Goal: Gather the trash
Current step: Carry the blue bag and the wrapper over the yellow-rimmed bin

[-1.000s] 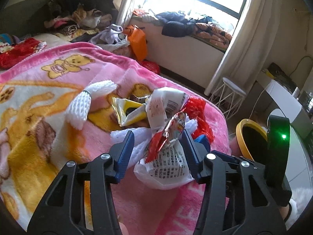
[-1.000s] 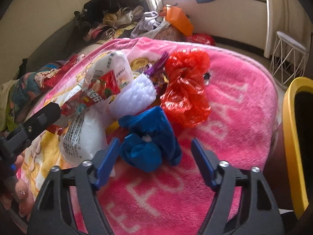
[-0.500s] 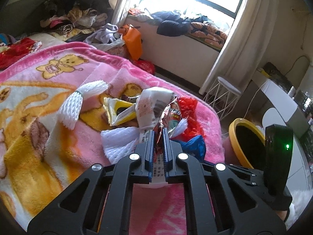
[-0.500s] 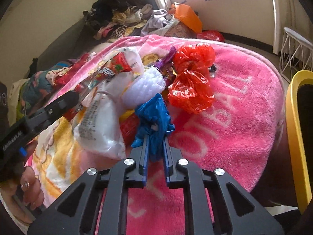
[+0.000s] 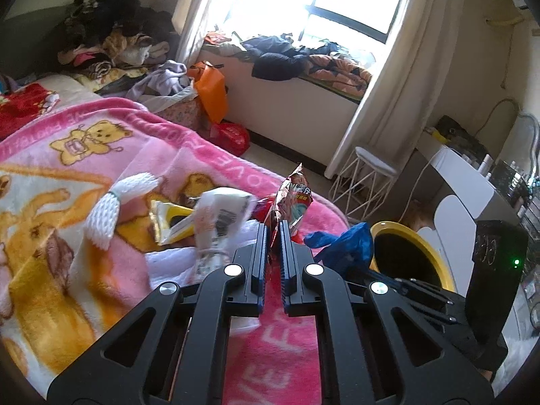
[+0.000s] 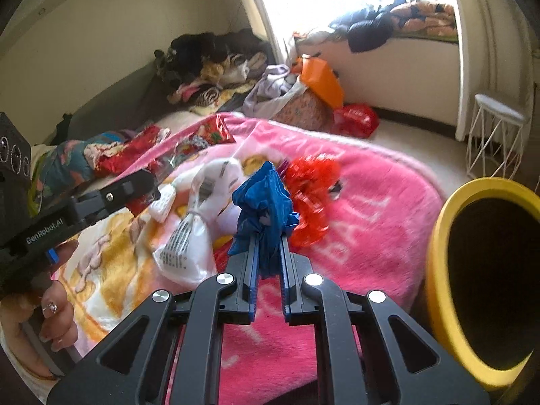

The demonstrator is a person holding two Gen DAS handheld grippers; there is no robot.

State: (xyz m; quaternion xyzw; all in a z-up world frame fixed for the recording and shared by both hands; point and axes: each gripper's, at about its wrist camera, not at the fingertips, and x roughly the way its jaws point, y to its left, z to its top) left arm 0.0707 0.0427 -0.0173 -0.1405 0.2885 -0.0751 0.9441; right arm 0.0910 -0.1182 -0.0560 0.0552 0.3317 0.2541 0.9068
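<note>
In the left wrist view, the left gripper (image 5: 273, 233) is seen clamped on a red snack wrapper (image 5: 291, 199), which stands up from between the closed jaws with its long axis pointing upward and away. A white printed bag (image 5: 216, 226) hangs just to the left of the jaws; whether it is pinched as well cannot be told. More trash is left on the pink blanket (image 5: 111, 135): a white foam net (image 5: 111, 209) and a yellow wrapper (image 5: 168, 222). The yellow bin (image 5: 435, 256) is seen to the right and beyond the bed edge, with the blue bag (image 5: 344, 243) held before its rim. In the right wrist view, the right gripper (image 6: 268, 246) is closed on that blue bag (image 6: 265, 209), which is bunched upright above the jaws. The bin's rim (image 6: 435, 253) lies directly to the right, near and unobstructed, while a red plastic bag (image 6: 312, 202) is left on the blanket behind. The right gripper is judged the nearer to the bin, so a sideways swing to the right over the opening is what the drop is judged to call for; the left gripper would have to cross further.
</note>
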